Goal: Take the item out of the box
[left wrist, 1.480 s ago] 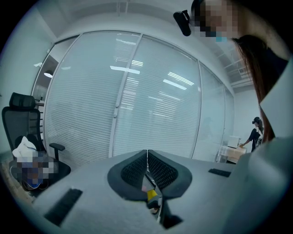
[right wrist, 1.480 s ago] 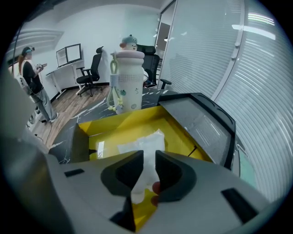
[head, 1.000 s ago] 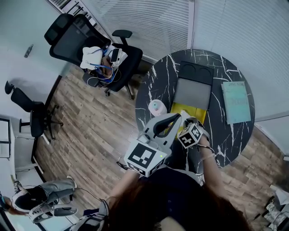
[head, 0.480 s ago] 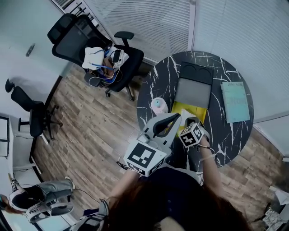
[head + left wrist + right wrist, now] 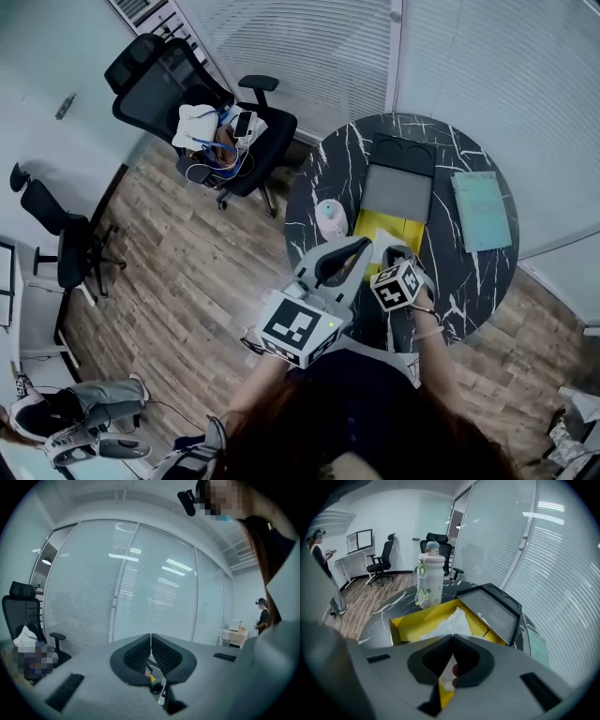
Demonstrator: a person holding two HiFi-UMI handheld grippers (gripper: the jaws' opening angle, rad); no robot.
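Grey-moulded and raised off to the left, the left gripper [image 5: 151,638] has its jaws pressed together on nothing. It points at the window blinds, not down at the round black marble table [image 5: 326,169].

Next along stands a white plastic bottle with a looped cord [image 5: 430,581], just beside the left wall of the open yellow cardboard box [image 5: 419,619]. The box's long axis runs straight away from the person.

Inside it lies the item, under crinkled white plastic wrap [image 5: 451,620]. The wrap reaches straight ahead to the tips of the right gripper [image 5: 451,637], plainly the nearer one. Its jaws are clamped, apparently on the wrap's near edge.

A grey flat lid [image 5: 490,607] leans at the box's far right.

What the wrap covers cannot be made out, and the gripper body hides the box's near wall.
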